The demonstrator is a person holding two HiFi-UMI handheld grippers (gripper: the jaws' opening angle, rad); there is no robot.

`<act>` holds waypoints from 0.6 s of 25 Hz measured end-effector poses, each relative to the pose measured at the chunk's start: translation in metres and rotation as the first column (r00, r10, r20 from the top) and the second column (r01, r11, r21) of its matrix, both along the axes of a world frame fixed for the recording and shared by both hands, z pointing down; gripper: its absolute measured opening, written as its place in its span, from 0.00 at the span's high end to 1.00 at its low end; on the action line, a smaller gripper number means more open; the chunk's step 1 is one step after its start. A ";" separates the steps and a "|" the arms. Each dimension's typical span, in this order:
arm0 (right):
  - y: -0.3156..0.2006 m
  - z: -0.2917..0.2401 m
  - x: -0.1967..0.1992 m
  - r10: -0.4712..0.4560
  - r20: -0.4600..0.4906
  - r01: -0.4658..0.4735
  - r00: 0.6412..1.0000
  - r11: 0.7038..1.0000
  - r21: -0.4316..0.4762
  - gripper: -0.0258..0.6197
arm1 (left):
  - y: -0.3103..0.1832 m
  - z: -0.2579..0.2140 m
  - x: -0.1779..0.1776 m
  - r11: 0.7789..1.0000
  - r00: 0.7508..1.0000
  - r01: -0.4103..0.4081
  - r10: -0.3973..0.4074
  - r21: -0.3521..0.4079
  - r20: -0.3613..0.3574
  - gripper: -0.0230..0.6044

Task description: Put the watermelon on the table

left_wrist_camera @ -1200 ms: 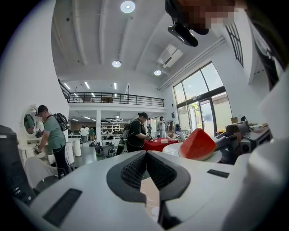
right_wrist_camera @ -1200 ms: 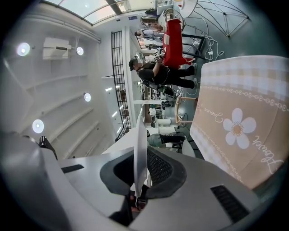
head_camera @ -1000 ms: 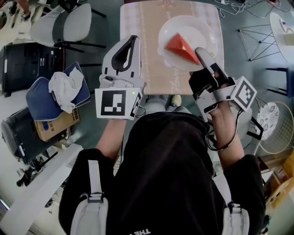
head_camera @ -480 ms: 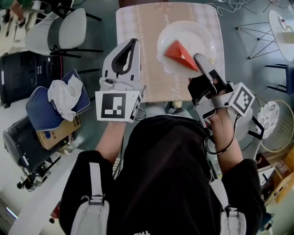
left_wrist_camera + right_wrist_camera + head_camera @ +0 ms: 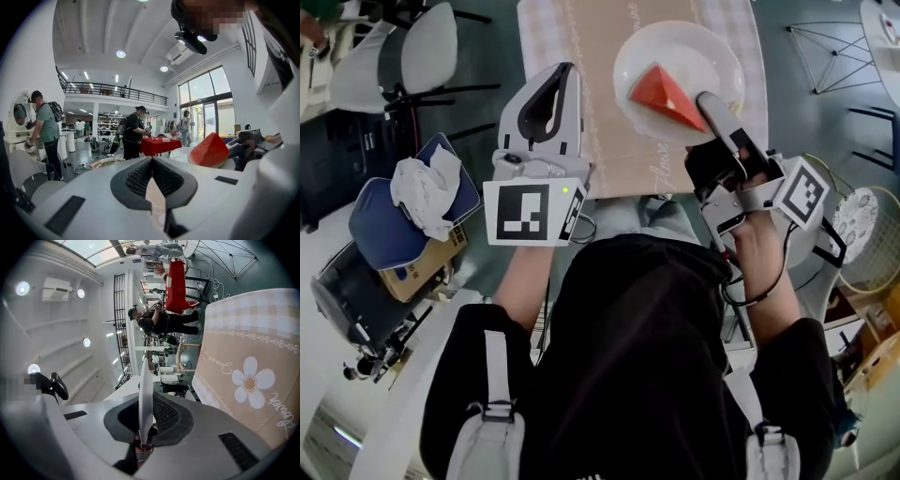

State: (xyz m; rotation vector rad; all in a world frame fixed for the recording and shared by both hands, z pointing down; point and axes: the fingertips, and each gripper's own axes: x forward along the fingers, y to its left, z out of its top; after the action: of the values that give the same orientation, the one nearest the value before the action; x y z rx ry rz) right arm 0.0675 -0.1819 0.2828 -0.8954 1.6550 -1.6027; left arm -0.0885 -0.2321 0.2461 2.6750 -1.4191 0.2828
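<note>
Large hall with a grey floor. A square table (image 5: 581, 56) with a beige flower-print cloth stands just ahead of the person.

Plate (image 5: 712, 52): white, round, over the table's right half, close to the near edge. Whether its underside touches the cloth cannot be confirmed from the head view.

Watermelon (image 5: 664, 94): one red wedge, lying on the plate, so over the table's right half; it sits towards the plate's near side, tip pointing at the right gripper. It is also seen from the left gripper view (image 5: 208, 151).

Right gripper (image 5: 705, 101): at the table's near right edge, jaws clamped on the plate's near rim. Its own view shows the rim edge-on (image 5: 146, 380), pinched between the black pads (image 5: 161, 416).

Left gripper (image 5: 562, 70): over the table's near left edge, well apart from the plate. Its jaws are closed, tips together, with nothing between them (image 5: 151, 161).

Left of the table: a white chair (image 5: 427, 56) and, nearer the person, a blue cushion (image 5: 375, 216) with a white cloth (image 5: 422, 183) on it.
</note>
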 end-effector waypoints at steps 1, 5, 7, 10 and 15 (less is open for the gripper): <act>-0.001 0.002 0.000 -0.002 0.004 0.002 1.000 1.000 0.000 0.91 | -0.002 0.002 0.001 1.000 1.000 -0.001 0.001 -0.003 0.000 0.95; -0.006 0.010 -0.001 -0.011 0.002 0.011 1.000 1.000 -0.001 0.91 | -0.010 0.011 0.000 1.000 1.000 -0.001 0.001 -0.008 0.001 0.95; -0.008 0.015 -0.001 -0.014 0.000 0.014 1.000 1.000 -0.006 0.91 | -0.011 0.016 0.000 1.000 1.000 -0.001 0.001 -0.013 0.003 0.95; -0.010 0.023 0.000 -0.016 -0.002 0.016 1.000 1.000 -0.016 0.91 | -0.012 0.025 0.002 1.000 1.000 -0.002 0.002 -0.026 0.006 0.95; -0.013 0.030 0.001 -0.023 -0.006 0.023 1.000 1.000 -0.012 0.91 | -0.013 0.037 0.008 0.999 1.000 -0.015 0.015 -0.048 0.003 0.95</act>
State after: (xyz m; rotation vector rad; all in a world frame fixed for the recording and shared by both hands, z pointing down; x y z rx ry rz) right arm 0.0689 -0.1954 0.3129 -0.8908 1.6668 -1.6286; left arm -0.0807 -0.2454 0.2835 2.6491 -1.3757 0.3187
